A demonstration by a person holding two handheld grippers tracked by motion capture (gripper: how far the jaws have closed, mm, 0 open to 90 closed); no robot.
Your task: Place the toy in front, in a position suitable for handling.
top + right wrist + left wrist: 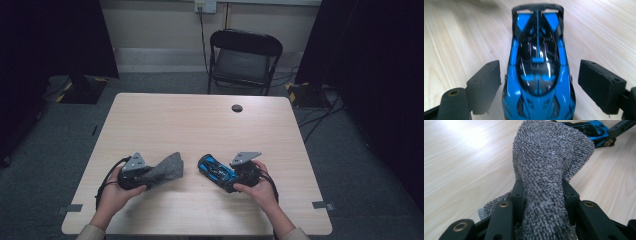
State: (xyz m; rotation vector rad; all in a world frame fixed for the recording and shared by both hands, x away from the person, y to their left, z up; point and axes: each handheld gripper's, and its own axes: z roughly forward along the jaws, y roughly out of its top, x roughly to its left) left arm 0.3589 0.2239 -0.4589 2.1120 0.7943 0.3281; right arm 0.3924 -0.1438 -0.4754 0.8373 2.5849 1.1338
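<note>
Table (210, 125), cloth (549, 170) clamped, car (537, 67) unclamped

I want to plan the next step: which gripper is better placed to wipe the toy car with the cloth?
Probably the left gripper: it is clamped on the grey fuzzy cloth. The right gripper stands open around the blue and black toy car and could steady it.

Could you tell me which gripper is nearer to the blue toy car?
Right. The right gripper has its jaws open either side of the blue toy car; the left gripper, shut on the grey cloth, is farther off.
</note>
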